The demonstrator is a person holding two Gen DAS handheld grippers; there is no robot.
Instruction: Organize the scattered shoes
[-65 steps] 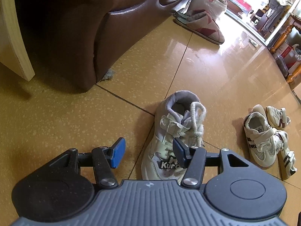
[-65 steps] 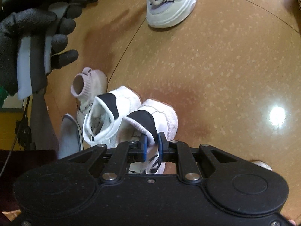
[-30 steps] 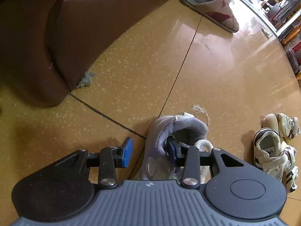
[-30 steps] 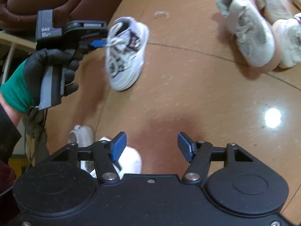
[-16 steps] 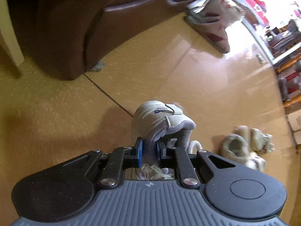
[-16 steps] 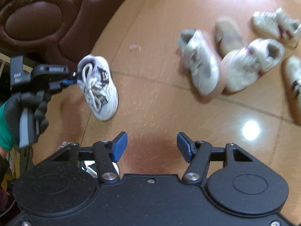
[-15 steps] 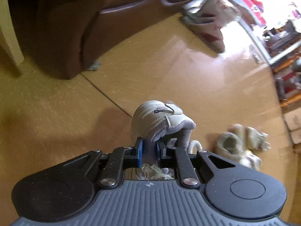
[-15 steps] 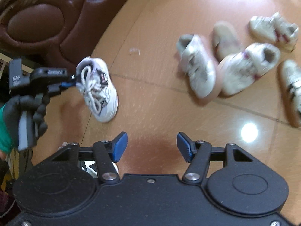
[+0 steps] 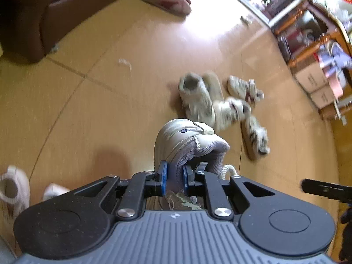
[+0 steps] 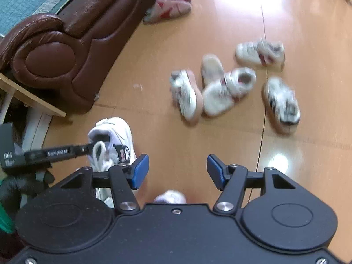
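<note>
The left gripper [image 9: 173, 177] has its jaws clamped on the grey padded collar of a white lace-up sneaker [image 9: 187, 140], which hangs from them clear of the floor [image 9: 88, 114], toe pointing away and laces trailing below the pads. The right gripper [image 10: 177, 169] has its jaws standing well apart with nothing between them; only bare floor shows through the gap, and the carried sneaker hangs just to the left of its left jaw. Close under the right jaws, a pale shoe toe [image 10: 170, 197] peeks out at the edge of the gripper body, and beside the left gripper's lower left sit two more pale shoes [image 9: 13, 189], perhaps a spot where shoes are being gathered, though too little of it shows to be sure. Further ahead of both pairs of jaws, a loose cluster of small cream shoes [image 10: 220, 88] lies jumbled at odd angles, some touching; the blur hides how many pairs they make. Beyond them, a red-and-white slipper pair [image 10: 169, 6] rests against the brown leather sofa [image 10: 66, 44]. So the job looks early to midway: one shoe is in transit, a few seem placed, and the far cluster is untouched.
</note>
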